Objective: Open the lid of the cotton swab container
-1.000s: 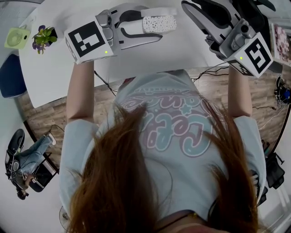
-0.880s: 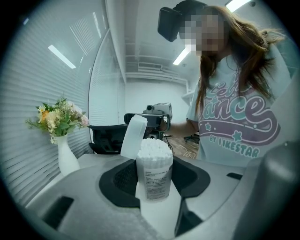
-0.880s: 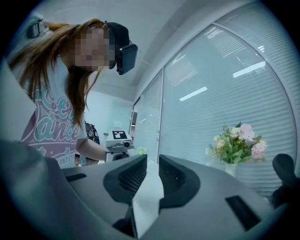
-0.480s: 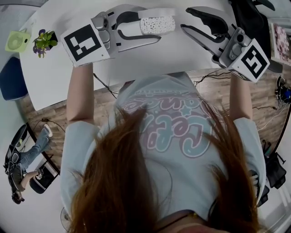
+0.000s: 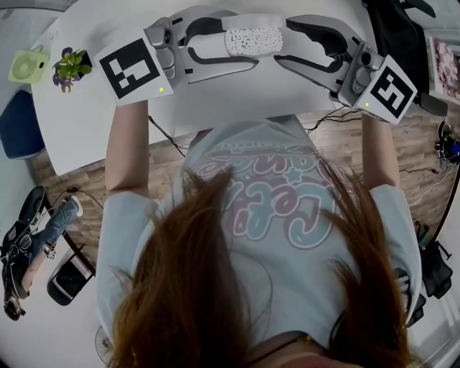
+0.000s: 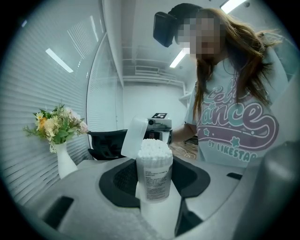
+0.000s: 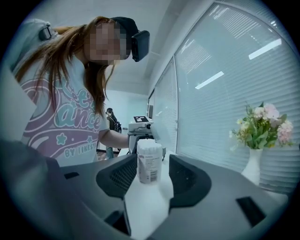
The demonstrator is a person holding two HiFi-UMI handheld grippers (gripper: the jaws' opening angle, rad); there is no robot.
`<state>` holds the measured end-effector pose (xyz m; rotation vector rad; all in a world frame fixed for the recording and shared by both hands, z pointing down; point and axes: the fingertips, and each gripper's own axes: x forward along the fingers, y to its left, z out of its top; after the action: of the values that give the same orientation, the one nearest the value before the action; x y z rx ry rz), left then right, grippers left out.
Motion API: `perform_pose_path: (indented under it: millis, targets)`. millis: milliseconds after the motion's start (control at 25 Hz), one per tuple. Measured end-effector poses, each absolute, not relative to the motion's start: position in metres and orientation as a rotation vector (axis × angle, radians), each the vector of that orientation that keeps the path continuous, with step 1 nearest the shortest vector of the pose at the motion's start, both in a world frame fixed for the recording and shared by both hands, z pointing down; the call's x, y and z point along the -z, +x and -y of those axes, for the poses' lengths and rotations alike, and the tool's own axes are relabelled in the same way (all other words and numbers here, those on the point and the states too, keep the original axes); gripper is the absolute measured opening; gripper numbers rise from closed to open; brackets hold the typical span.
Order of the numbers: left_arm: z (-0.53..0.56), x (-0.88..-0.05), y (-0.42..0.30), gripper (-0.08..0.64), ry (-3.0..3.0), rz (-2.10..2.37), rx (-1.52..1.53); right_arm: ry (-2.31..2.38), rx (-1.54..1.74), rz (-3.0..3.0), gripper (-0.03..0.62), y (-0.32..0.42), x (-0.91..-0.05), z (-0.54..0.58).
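Note:
The cotton swab container (image 5: 252, 39) is a clear tub packed with white swabs, held just above the white table (image 5: 93, 115) at the top middle. Its lid (image 6: 133, 136) is flipped up and back, so the swab tips show. My left gripper (image 5: 251, 42) is shut on the tub's body (image 6: 153, 174). My right gripper (image 5: 283, 43) points at the tub from the right, its jaws opening. In the right gripper view the container (image 7: 149, 162) stands between the jaws with a gap at each side, and nothing is gripped.
A small vase of flowers (image 5: 70, 61) and a green object (image 5: 26, 60) sit at the table's far left. A black chair (image 5: 392, 18) stands at the top right. Cables lie on the wooden floor (image 5: 338, 118) under the table edge.
My right gripper has swung left from the table's right side up to the container, and its jaws have spread wider. The left gripper and the tub have hardly moved.

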<state>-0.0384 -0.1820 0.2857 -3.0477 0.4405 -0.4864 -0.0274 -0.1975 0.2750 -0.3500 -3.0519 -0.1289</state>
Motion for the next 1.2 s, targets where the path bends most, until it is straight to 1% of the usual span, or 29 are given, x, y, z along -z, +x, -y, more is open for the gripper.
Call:
perform_pose_path:
  millis: [640, 1200]
  targets:
    - [0.181, -0.296, -0.021, 0.186, -3.051, -0.333, 0.483, -0.495, 0.140, 2.974, 0.206, -0.033, -0.290, 0.186]
    - [0.191, -0.319, -0.026, 0.186, -3.058, -0.339, 0.514, -0.473, 0.123, 2.952, 0.199, -0.039, -0.313, 0.195]
